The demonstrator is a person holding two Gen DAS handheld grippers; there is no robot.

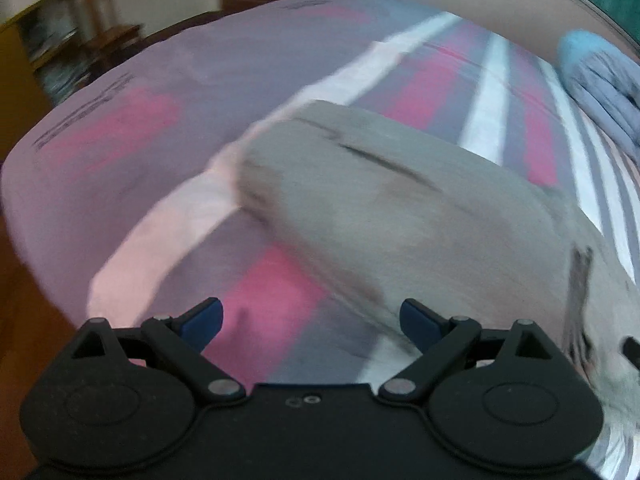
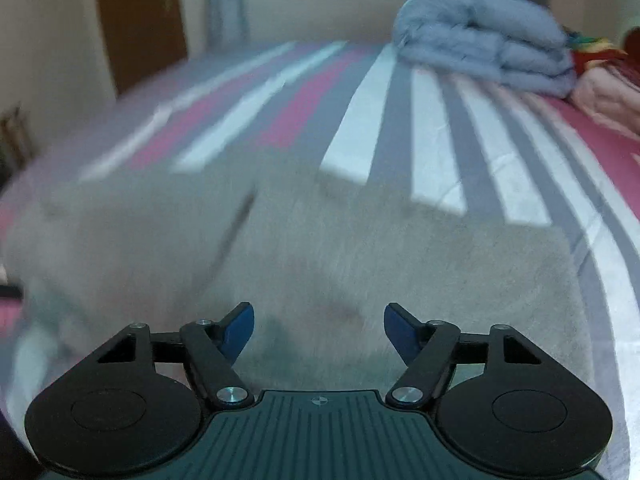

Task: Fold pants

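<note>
The grey pants (image 1: 380, 216) lie folded into a thick, flat bundle on a bed covered with a striped sheet (image 1: 488, 120) in pink, grey and white. From the left wrist view the bundle stretches from the middle of the bed toward the lower right, with a dark slit (probably a pocket opening) across its top.

The left gripper (image 1: 311, 320) hangs over the sheet beside the bundle's near edge, its 2 blue fingertips (image 1: 204, 320) spread wide with nothing between them.

The right gripper (image 2: 319, 328) is poised low over the pants (image 2: 360, 248), jaws also spread apart; the cloth lies below the gap, and the pads do not press on it.

A folded blue-grey blanket (image 2: 484, 40) sits at the far end of the bed, well apart from the pants. Both views are blurred.
</note>
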